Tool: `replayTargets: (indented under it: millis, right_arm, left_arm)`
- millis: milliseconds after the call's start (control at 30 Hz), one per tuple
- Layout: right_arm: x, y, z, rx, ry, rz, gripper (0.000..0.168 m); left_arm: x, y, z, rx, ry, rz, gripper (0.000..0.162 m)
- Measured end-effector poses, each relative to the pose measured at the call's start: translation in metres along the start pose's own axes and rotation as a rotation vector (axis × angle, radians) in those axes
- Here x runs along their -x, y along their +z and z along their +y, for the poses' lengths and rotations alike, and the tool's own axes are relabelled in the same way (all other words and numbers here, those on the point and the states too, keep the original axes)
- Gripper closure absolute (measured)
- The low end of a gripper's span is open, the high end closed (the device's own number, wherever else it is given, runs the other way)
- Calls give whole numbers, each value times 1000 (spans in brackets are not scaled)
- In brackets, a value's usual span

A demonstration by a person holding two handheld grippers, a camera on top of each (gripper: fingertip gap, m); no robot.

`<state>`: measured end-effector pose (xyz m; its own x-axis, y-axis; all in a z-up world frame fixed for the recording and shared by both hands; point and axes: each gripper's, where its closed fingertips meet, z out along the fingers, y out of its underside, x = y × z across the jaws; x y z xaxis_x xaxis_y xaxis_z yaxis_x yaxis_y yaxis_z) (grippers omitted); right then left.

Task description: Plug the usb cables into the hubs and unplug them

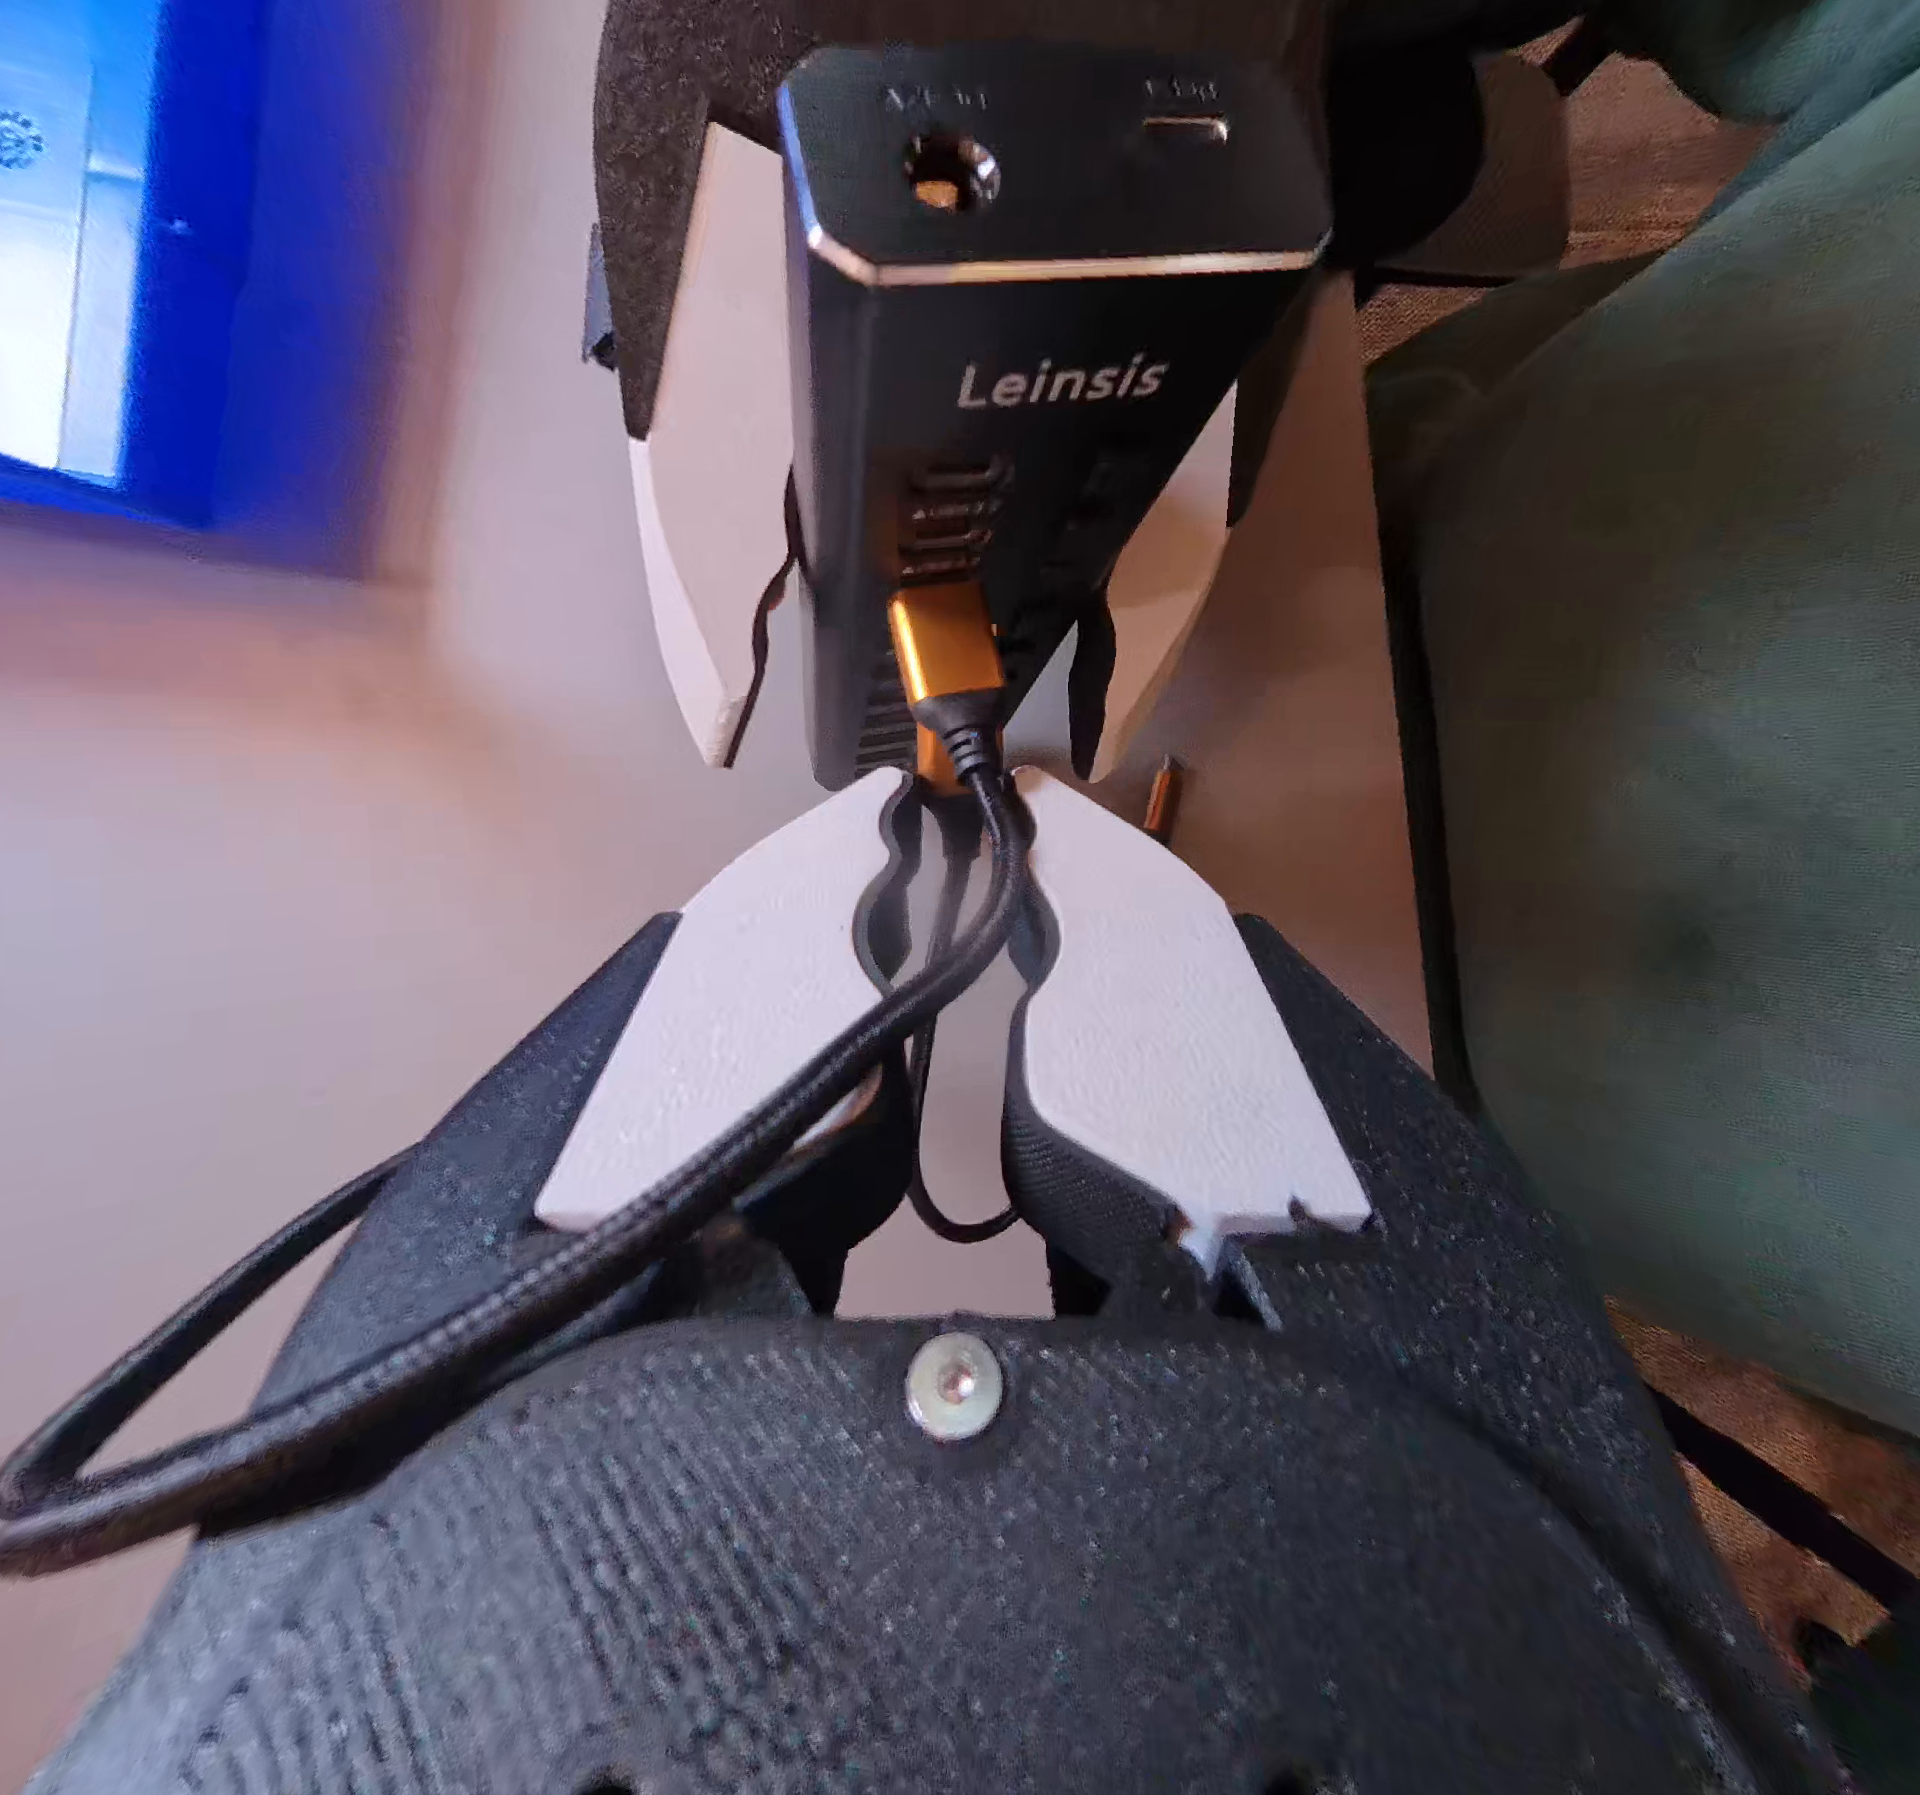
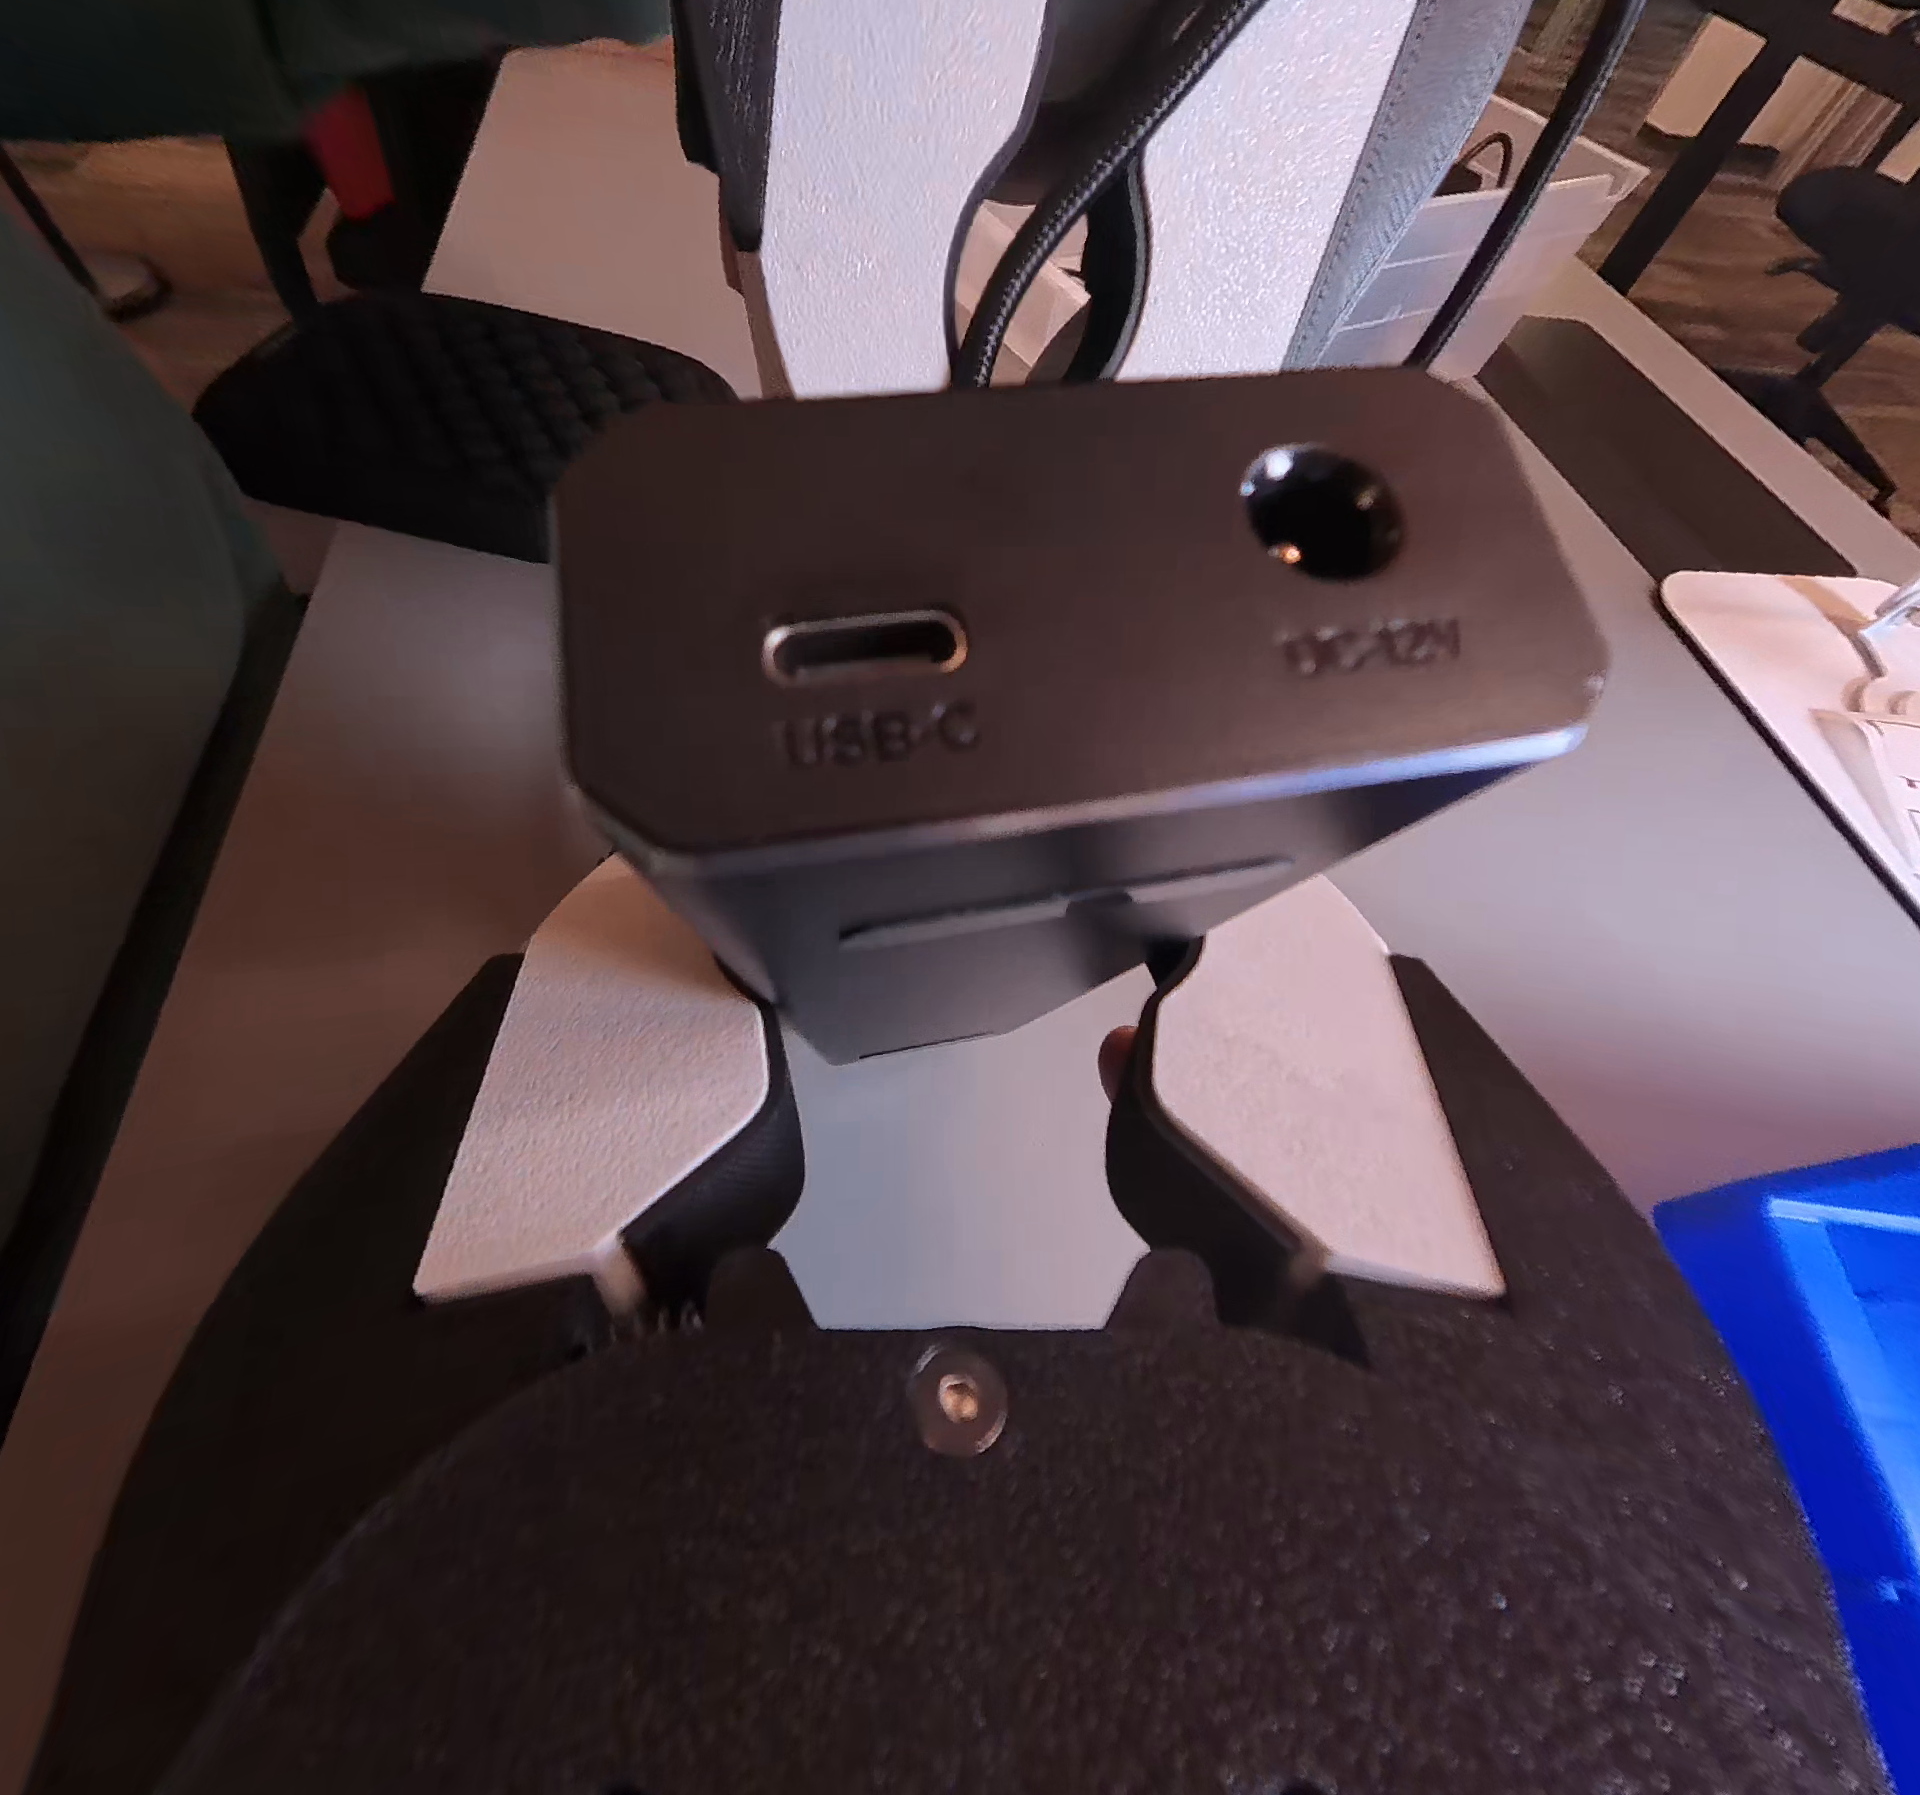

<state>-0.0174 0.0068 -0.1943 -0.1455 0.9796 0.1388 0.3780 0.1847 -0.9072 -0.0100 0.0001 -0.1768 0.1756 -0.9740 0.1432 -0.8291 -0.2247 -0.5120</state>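
Observation:
A dark metal USB hub is held in the air, end face toward the right wrist camera. My right gripper is shut on the hub's sides; in the left wrist view it comes in from the top. An orange USB plug sits in one of the hub's side ports. My left gripper is shut on the plug's rear end, where the black braided cable leaves it. The cable loops back to the left. A thinner black cable hangs between my left fingers.
A white table lies below. A blue bin stands on it, also at the right wrist view's lower right. A green padded seat and a black chair seat stand beside the table. A white tray lies at the right. Both grippers' tips are close together, under 4 cm apart.

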Motion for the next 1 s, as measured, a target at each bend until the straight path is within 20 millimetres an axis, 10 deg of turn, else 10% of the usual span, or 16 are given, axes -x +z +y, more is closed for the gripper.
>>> replayTargets:
  millis: [300, 1000]
  right_arm:
    - [-2, -2, 1, -16, 54, -7, 96]
    - [-15, -4, 21, 25, 125, -21, 95]
  left_arm:
    - [7, 7, -1, -124, -51, -18, 147]
    - [24, 68, 88, -66, -14, -189, 134]
